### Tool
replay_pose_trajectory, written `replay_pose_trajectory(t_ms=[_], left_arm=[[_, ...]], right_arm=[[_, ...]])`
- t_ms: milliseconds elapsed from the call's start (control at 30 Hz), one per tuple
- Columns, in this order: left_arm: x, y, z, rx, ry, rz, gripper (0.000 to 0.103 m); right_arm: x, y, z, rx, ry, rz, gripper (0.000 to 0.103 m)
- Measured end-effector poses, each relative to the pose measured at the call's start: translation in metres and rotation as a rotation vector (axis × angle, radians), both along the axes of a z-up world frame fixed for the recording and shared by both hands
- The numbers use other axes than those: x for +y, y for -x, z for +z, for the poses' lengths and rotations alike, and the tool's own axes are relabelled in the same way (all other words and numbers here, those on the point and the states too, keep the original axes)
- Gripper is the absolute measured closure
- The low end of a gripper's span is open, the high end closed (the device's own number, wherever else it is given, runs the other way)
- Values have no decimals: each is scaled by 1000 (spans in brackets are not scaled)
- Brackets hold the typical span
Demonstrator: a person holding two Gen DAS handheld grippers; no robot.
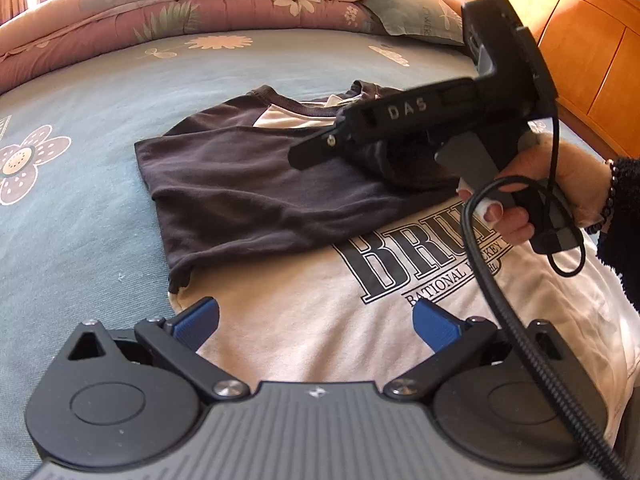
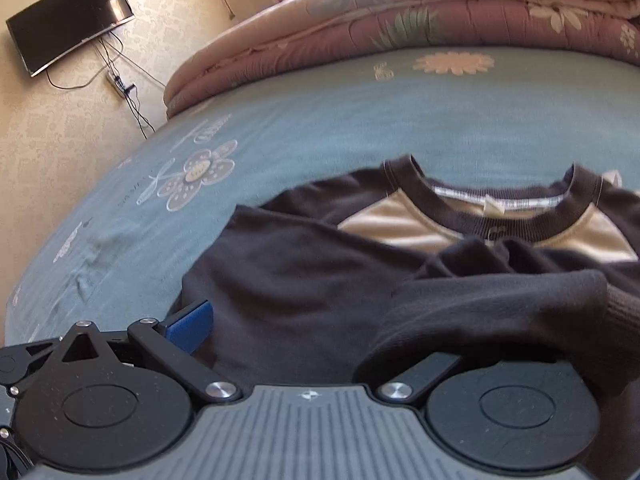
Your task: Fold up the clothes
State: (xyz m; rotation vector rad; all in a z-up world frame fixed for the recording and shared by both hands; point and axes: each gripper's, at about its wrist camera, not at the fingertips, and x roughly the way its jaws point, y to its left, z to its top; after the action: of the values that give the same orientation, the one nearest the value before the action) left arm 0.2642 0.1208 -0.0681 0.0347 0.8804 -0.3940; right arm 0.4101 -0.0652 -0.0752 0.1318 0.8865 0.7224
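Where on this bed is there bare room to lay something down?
Free: the blue sheet left of the shirt, and the strip between its collar and the folded quilt. Crowded: the shirt itself, where both grippers work.

A bed (image 1: 100,92) is covered with a blue sheet (image 2: 320,120) printed with flowers. A shirt (image 1: 280,320), cream with dark sleeves and dark letters, is laid flat on the sheet, with one dark sleeve folded over its front. A folded pink quilt (image 1: 160,12) and a pillow (image 1: 408,12) are piled at the far edge.
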Motion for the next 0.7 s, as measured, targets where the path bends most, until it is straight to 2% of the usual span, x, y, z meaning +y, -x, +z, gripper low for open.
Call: replay_pose_trajectory(t_ms=[100, 400, 533, 700], left_arm=[[2, 1, 3, -8, 11, 1, 1], [9, 1, 9, -20, 26, 15, 1], [11, 1, 10, -22, 34, 18, 1], [15, 0, 12, -27, 42, 28, 1]], right_arm=[[-4, 10, -7, 16, -15, -6, 0], [-41, 41, 3, 92, -64, -41, 0], [-65, 54, 10, 90, -59, -63, 0], [-99, 58, 22, 85, -105, -120, 0]])
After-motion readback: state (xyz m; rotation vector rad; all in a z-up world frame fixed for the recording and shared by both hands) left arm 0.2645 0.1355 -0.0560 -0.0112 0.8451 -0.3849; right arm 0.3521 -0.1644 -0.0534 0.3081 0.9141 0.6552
